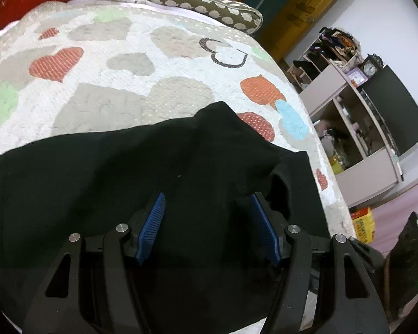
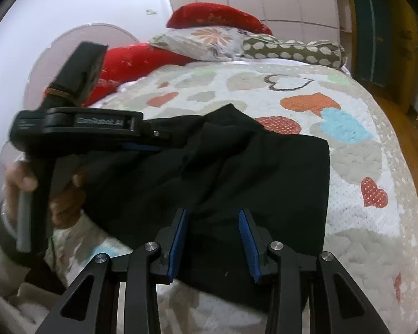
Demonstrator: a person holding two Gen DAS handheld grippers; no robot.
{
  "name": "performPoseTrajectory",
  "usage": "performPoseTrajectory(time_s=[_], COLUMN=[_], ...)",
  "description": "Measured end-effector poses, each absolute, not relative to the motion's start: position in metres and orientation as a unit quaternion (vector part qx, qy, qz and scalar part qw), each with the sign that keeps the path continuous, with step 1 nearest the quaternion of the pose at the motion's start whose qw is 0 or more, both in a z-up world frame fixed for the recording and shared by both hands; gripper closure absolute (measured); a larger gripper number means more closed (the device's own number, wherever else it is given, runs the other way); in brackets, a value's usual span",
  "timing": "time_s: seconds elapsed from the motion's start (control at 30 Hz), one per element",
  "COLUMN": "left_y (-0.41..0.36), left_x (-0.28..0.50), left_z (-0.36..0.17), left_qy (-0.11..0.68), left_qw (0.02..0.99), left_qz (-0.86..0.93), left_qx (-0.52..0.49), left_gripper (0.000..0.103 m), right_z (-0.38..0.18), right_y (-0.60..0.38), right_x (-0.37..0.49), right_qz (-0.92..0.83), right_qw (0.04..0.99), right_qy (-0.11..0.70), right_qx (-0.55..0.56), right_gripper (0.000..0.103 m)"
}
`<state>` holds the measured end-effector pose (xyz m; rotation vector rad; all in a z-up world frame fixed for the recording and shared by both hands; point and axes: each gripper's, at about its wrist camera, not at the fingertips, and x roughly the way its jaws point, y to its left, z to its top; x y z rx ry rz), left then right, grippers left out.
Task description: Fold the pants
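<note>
Black pants [image 1: 153,167] lie folded in a rough block on a bed with a heart-patterned quilt [image 1: 111,64]. A rumpled corner sticks up at the far edge. My left gripper [image 1: 207,197] is open, its blue pads spread just above the pants near their near edge. In the right wrist view the pants [image 2: 264,172] lie ahead, and my right gripper [image 2: 212,214] is open over their near edge. The left gripper [image 2: 164,143] shows there from the side, held in a hand, over the pants' left part; its jaws are not visible from this angle.
Pillows [image 2: 214,41] and red cushions [image 2: 142,58] lie at the head of the bed. A shelf unit with a clock [image 1: 370,68] and a dark screen [image 1: 395,111] stands to the right of the bed. A yellow box [image 1: 363,222] sits on the floor.
</note>
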<state>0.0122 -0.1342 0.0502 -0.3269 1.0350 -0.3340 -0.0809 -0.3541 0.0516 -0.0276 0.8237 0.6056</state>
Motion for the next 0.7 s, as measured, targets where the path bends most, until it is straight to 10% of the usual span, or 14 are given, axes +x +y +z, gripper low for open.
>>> performPoseTrajectory(time_s=[0.33,0.53,0.7], left_y=[-0.14,-0.143,-0.142], left_x=[0.007,0.004,0.003], left_z=[0.05,0.056,0.058], left_qy=[0.491,0.485,0.481], left_qw=[0.842,0.85,0.853], left_qz=[-0.162,-0.157,-0.156], left_qx=[-0.154,-0.136,-0.133], left_gripper=[0.04,0.04,0.04], right_z=[0.039,0.049,0.075], right_y=[-0.332,-0.339,-0.349], right_x=[-0.077,-0.079,-0.096], right_qz=[0.299,0.317,0.342], right_qw=[0.873,0.872,0.869], right_qy=[0.38,0.373,0.357], right_qx=[-0.062,-0.029,-0.003], right_gripper=[0.067,0.095,0.096])
